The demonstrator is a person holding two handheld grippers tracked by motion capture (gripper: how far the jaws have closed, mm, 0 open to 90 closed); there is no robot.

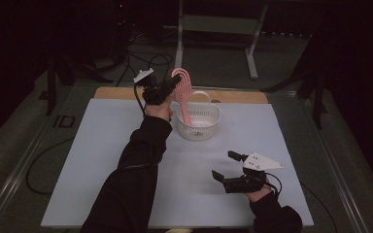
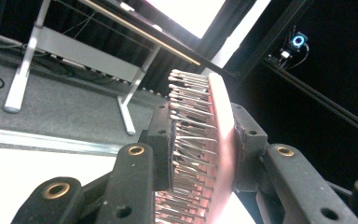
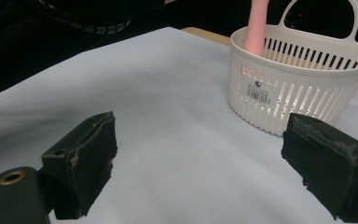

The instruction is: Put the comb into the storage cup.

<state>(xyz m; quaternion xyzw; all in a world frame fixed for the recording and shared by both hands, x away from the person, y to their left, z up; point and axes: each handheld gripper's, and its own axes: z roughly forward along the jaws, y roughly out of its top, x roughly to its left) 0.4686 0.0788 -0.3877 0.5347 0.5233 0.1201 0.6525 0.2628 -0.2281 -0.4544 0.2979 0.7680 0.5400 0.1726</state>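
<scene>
Above the table (image 1: 102, 160), the left gripper (image 1: 171, 86) clenched a pink hairbrush (image 1: 183, 92) by its bristled head, handle dipping into the white basket (image 1: 199, 127), apparently to stand it inside; the right gripper (image 1: 226, 166) rested nearby, jaws apart and empty.
</scene>
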